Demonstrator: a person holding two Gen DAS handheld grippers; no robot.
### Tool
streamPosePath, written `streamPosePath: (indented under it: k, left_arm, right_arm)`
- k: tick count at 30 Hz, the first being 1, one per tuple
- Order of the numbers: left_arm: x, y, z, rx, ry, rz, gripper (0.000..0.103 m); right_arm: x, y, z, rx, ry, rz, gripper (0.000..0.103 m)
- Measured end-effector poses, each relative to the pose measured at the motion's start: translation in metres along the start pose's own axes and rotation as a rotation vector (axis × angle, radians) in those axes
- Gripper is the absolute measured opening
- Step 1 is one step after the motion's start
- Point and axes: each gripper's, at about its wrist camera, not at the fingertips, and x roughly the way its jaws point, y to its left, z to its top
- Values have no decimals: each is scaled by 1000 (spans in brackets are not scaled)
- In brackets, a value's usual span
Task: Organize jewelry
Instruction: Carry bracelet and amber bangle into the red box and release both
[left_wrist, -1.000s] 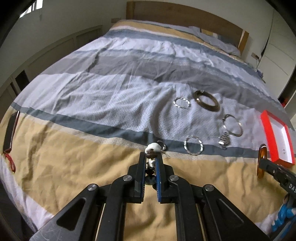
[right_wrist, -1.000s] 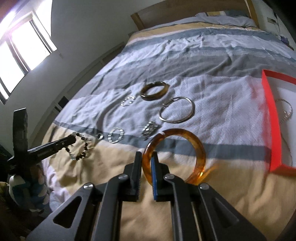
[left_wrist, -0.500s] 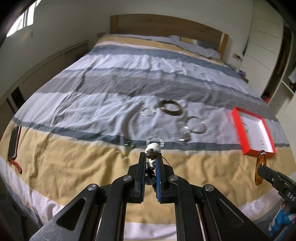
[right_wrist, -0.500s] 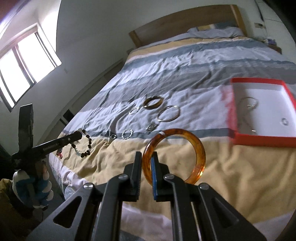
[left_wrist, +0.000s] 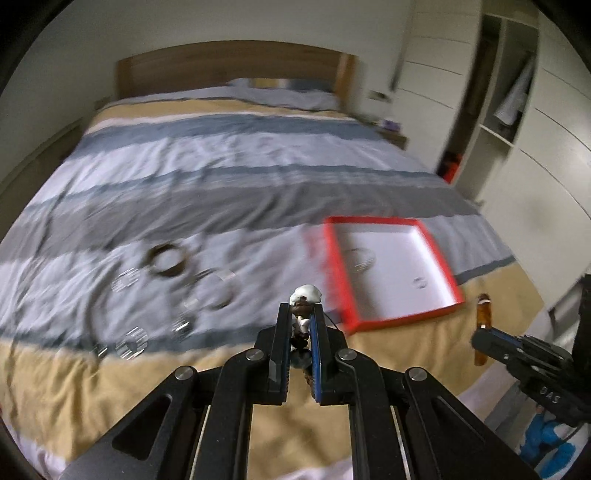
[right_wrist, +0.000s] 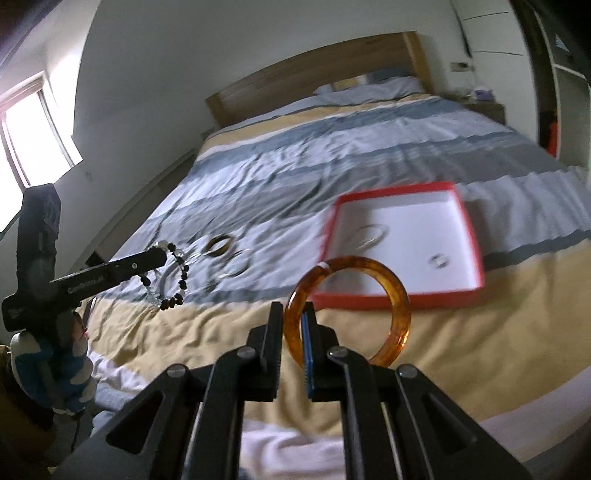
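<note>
My left gripper is shut on a beaded bracelet of dark and white beads, held in the air above the bed; the bracelet also shows hanging from it in the right wrist view. My right gripper is shut on an amber bangle, held upright above the yellow stripe; it shows edge-on in the left wrist view. A red box with a white inside lies on the bed ahead, and also in the right wrist view, holding a thin bracelet and a small ring.
Several rings and bangles lie blurred on the striped bedcover left of the box, among them a dark bangle and silver hoops. A wooden headboard stands at the far end. White wardrobes stand to the right.
Both grippers have swung right with their bracelets. The red box now sits nearer the middle of both views and the loose jewelry has shifted left.
</note>
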Motion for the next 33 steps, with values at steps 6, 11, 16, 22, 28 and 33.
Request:
streamPosePath:
  k: [6, 11, 16, 22, 28, 33]
  left_arm:
    - [65, -59, 51, 89, 9, -54, 9]
    - [132, -81, 87, 124, 43, -57, 9]
    - [199, -85, 103, 141, 93, -39, 9]
    - [262, -79, 98, 100, 159, -31, 9]
    - [291, -60, 87, 19, 221, -41, 9]
    - [296, -55, 88, 2, 230, -52, 11]
  right_arm:
    - [24, -47, 38, 5, 3, -52, 9]
    - [73, -75, 70, -4, 32, -75, 9]
    - [132, -102, 87, -11, 100, -96, 9]
    - [185, -123, 91, -23, 209, -164, 9]
    - [202, -130, 86, -45, 253, -184, 10]
    - [206, -130, 86, -60, 270, -203, 11]
